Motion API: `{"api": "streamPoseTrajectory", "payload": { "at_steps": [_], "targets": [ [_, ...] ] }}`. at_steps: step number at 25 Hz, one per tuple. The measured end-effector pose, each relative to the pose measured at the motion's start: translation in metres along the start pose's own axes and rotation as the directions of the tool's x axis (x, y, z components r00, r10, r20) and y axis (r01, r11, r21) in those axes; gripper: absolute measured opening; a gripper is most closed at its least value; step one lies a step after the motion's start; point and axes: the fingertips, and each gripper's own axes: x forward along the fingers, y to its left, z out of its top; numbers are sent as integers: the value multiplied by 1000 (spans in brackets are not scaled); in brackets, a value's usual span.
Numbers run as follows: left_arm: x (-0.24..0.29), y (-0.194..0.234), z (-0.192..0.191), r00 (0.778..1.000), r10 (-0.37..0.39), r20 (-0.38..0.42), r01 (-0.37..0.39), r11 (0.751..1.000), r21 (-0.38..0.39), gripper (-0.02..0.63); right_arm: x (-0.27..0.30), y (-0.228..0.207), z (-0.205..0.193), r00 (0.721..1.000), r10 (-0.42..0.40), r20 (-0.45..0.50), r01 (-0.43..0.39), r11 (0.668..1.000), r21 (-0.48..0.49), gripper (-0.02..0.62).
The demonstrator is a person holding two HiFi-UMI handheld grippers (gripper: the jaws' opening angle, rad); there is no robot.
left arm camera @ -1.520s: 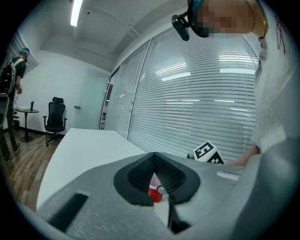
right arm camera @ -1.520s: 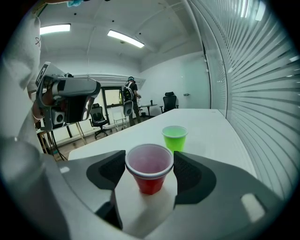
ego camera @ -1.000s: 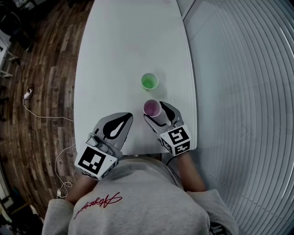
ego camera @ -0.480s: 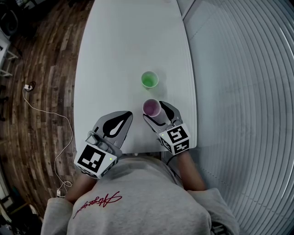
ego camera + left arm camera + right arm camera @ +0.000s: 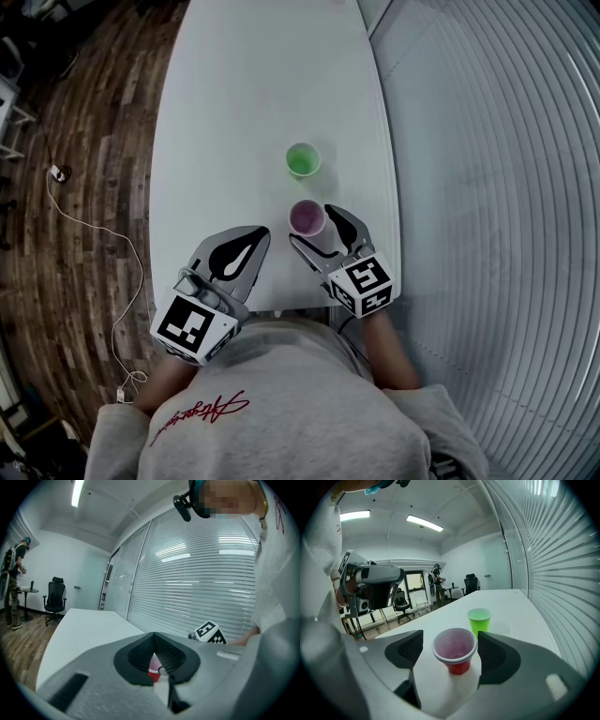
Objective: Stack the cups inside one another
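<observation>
Presently catalogued: one white table point(image 5: 234, 112), long, with wood floor point(image 5: 84, 141) and a loose cable point(image 5: 94, 234) to its left and slatted blinds point(image 5: 497, 187) to its right. First item, the red cup point(image 5: 456, 654), stands upright close to the table's near edge, with a pale rim and a pinkish inside; whether a second cup sits nested in it cannot be told. Second item, the green cup point(image 5: 479, 619), stands upright just beyond the red one, apart from it. Third, the right gripper point(image 5: 450, 638) has its jaws wide, lately opening, one on either side of the red cup; a gap shows at the left pad, and the pads do not squeeze the cup. Fourth, the left gripper point(image 5: 153, 637) has its jaws closed tip to tip with nothing between them; it lies left of the red cup at the near edge. Markings: a marker cube point(image 5: 210, 632) of black-and-white squares on each gripper, and red cursive script point(image 5: 199, 412) on the person's grey sweatshirt point(image 5: 281, 422), too small to read. By view: the head view alone gives both cups in line, seen from above, and the floor. The right gripper view alone shows the cup's red wall. The left gripper view gives only a sliver of red cup under its closed tips, plus an office chair point(image 5: 54, 599) and a standing person point(image 5: 11, 569) at far left.
</observation>
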Motion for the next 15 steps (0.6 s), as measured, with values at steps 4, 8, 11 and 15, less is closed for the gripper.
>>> {"api": "streamPoseTrajectory", "payload": {
  "at_steps": [4, 8, 11, 15],
  "targets": [
    [-3, -1, 0, 1000, 3, 6, -3, 1000, -2, -6, -9, 2, 18, 999, 3, 40, -3, 1000, -14, 356],
    [-5, -2, 3, 1000, 9, 11, -9, 1000, -4, -6, -20, -1, 41, 995, -8, 98, 10, 1000, -19, 354],
    [-6, -1, 2, 1000, 19, 14, -19, 1000, -4, -6, -24, -6, 54, 990, -22, 138, 25, 999, -24, 339],
    [-15, 2, 6, 999, 35, 24, -35, 999, -10, -6, -30, -4, 72, 984, -29, 174, 34, 999, -22, 317]
  ]
}}
